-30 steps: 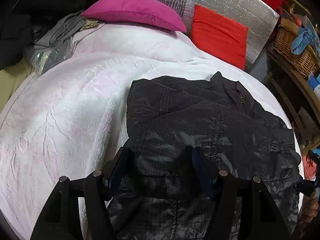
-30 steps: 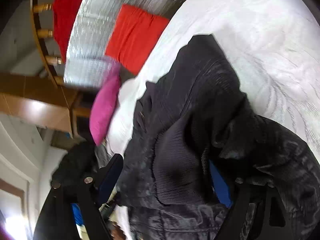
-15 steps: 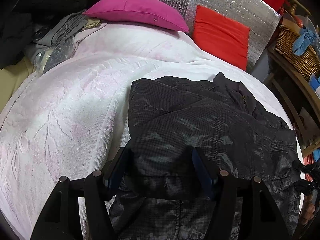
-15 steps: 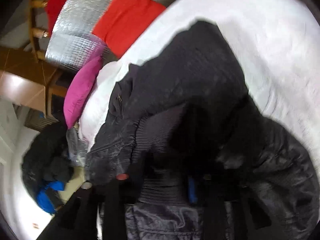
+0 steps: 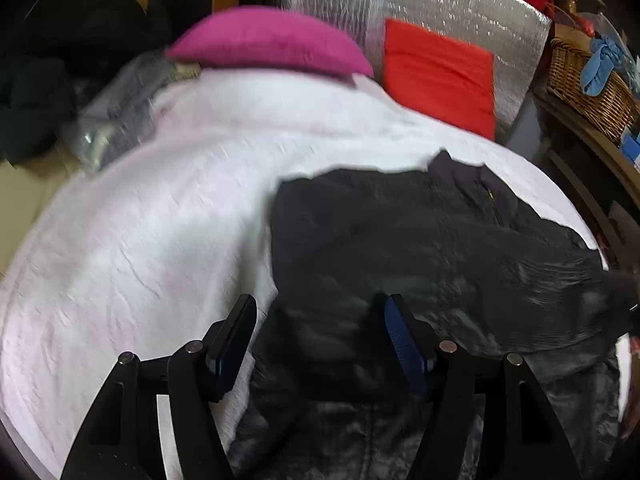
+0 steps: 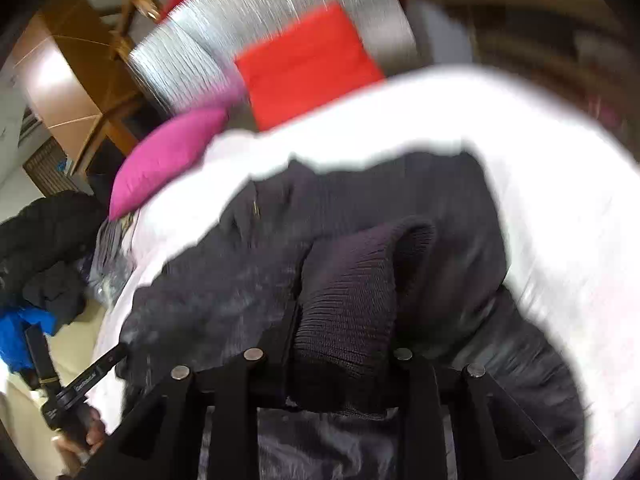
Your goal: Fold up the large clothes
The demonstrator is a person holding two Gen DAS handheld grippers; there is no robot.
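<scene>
A black puffy jacket [image 5: 420, 248] lies on the right half of a bed with a white-pink blanket [image 5: 152, 240], collar toward the far end. My left gripper [image 5: 318, 320] is at the jacket's near left part. A thick bunch of fabric fills the gap between its blue pads [image 5: 402, 340]. My right gripper [image 6: 344, 320] is closing its jaws, and the ribbed knit cuff [image 6: 352, 280] of a sleeve is squeezed between them, raised above the jacket body [image 6: 440, 200]. In the right wrist view a hand holds the left gripper [image 6: 96, 372] at the jacket's corner.
A magenta pillow [image 5: 268, 40] and a red cushion [image 5: 436, 76] lean against a silver foil panel [image 5: 440, 4] at the bed's head. Grey clothes [image 5: 120, 112] and dark garments [image 5: 48, 80] lie left of the bed. A wicker basket [image 5: 588, 84] stands on a shelf at the right.
My right gripper closed from wide apart onto the knit cuff, rolled upright and rose with it. The left gripper kept its place and its hold on the jacket.
</scene>
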